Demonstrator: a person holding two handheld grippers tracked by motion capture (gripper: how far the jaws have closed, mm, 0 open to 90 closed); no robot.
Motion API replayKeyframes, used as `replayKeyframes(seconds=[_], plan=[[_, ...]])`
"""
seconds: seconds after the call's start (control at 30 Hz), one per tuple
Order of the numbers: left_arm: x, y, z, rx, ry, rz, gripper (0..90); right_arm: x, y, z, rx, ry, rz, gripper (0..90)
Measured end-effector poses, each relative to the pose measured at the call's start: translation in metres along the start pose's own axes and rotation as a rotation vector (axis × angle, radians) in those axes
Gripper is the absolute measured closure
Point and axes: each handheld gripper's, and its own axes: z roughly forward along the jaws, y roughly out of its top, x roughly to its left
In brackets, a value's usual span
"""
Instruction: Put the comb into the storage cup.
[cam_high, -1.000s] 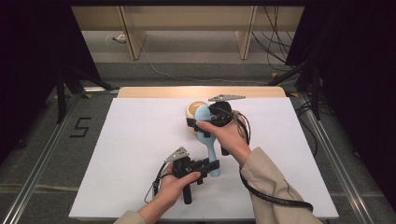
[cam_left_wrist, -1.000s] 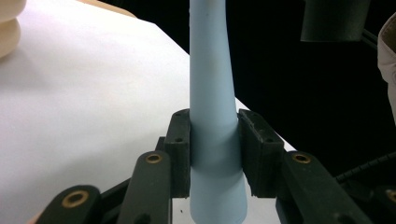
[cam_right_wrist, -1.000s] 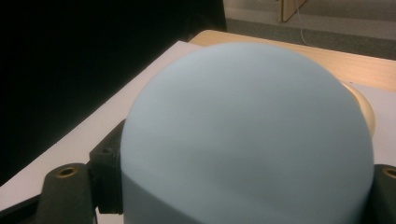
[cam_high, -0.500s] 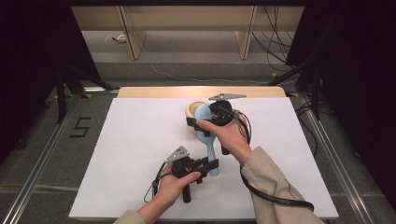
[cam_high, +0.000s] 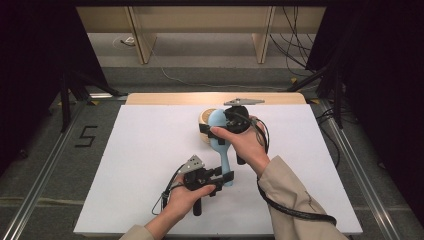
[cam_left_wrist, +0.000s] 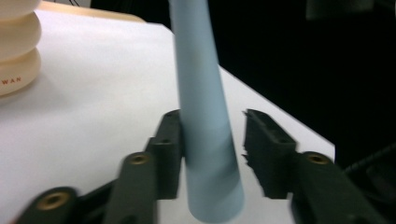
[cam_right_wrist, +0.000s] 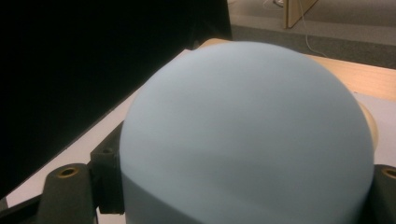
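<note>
A pale blue spoon with a round head and a long handle lies over the white board. My right gripper is shut on the head, which bulges between its jaws. At the handle's near end sits my left gripper, whose jaws have just been opening. In the left gripper view the handle stands between the jaws; it rests against the left one, and a gap separates it from the right one. A cream ribbed pot stands just behind the spoon's head.
The white board covers a wooden table whose far edge shows. Metal rails run along the floor on both sides. Wooden shelf legs and cables lie beyond the table. The cream pot is left of the handle.
The left gripper's jaws have parted around the handle's end. Both hands and the spoon stay where they were.
</note>
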Motion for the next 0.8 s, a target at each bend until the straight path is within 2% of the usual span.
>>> replayKeyframes(seconds=[0.03, 0.1, 0.17, 0.27, 0.33, 0.43, 0.57, 0.7, 0.8], plan=[[-0.001, 0.001, -0.001, 0.013, 0.008, 0.019, 44.7, 0.0, 0.0, 0.0, -0.005, -0.001, 0.001, 24.5], [-0.004, 0.005, -0.002, 0.062, 0.045, 0.087, 30.8, -0.001, 0.002, -0.001, -0.018, -0.006, 0.001, 24.5], [-0.005, 0.007, -0.005, 0.074, 0.074, 0.145, 19.6, -0.002, 0.003, -0.001, -0.027, -0.009, 0.004, 24.5], [-0.005, 0.009, -0.01, 0.092, 0.118, 0.216, 9.8, -0.003, 0.004, -0.003, -0.048, -0.017, 0.007, 24.6], [-0.003, 0.009, -0.014, 0.104, 0.12, 0.253, 1.6, -0.004, 0.006, -0.004, -0.06, -0.021, 0.012, 24.6], [0.0, 0.008, -0.022, 0.111, 0.131, 0.273, 0.0, -0.005, 0.007, -0.004, -0.071, -0.028, 0.006, 24.6], [0.008, 0.007, -0.036, 0.108, 0.169, 0.282, 0.0, -0.007, 0.008, -0.006, -0.079, -0.038, 0.004, 24.6], [0.019, 0.008, -0.054, 0.08, 0.208, 0.278, 0.0, -0.009, 0.009, -0.007, -0.093, -0.05, -0.003, 24.6], [0.027, 0.01, -0.068, 0.048, 0.252, 0.291, 0.0, -0.011, 0.009, -0.008, -0.101, -0.058, -0.003, 24.6]])
